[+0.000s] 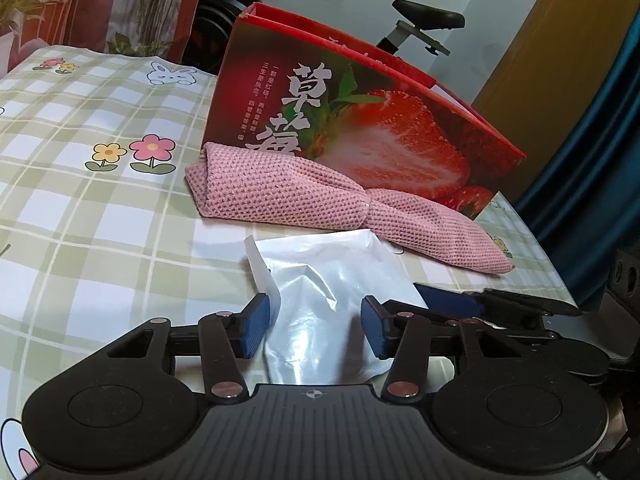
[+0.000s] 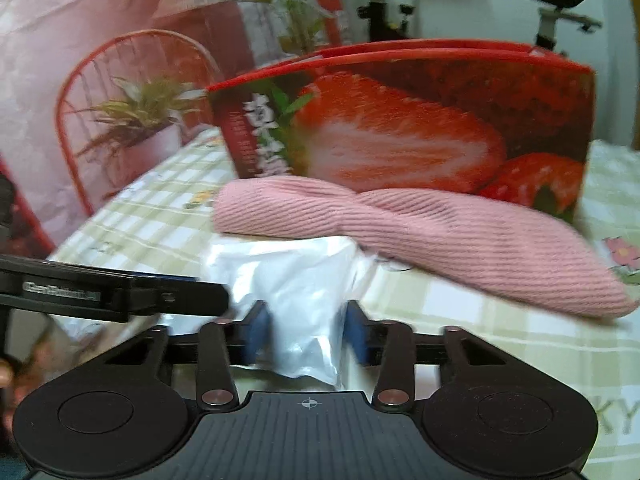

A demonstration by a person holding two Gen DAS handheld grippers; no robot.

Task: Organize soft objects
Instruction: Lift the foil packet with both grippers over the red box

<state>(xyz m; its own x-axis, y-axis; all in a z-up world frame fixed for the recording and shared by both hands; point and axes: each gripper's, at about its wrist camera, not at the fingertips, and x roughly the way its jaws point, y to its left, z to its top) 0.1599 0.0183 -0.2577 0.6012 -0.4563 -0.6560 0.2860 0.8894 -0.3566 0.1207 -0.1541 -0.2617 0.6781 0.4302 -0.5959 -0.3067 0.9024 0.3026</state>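
A rolled pink knitted cloth [image 1: 312, 196] lies on the checked tablecloth against a red strawberry box [image 1: 360, 120]; it also shows in the right wrist view [image 2: 440, 232]. A clear white plastic bag [image 1: 320, 292] lies in front of it. My left gripper [image 1: 314, 328] is open with its blue pads either side of the bag's near end. My right gripper [image 2: 306, 330] is open around the bag [image 2: 296, 292] from the other side; one of its fingers [image 1: 452, 300] shows in the left wrist view. The right wrist view is blurred.
The table's right edge [image 1: 560, 276] is close to the cloth's end. A red wire chair [image 2: 132, 80] and potted plant stand at the left behind the table. An exercise bike [image 1: 420, 28] stands behind the box.
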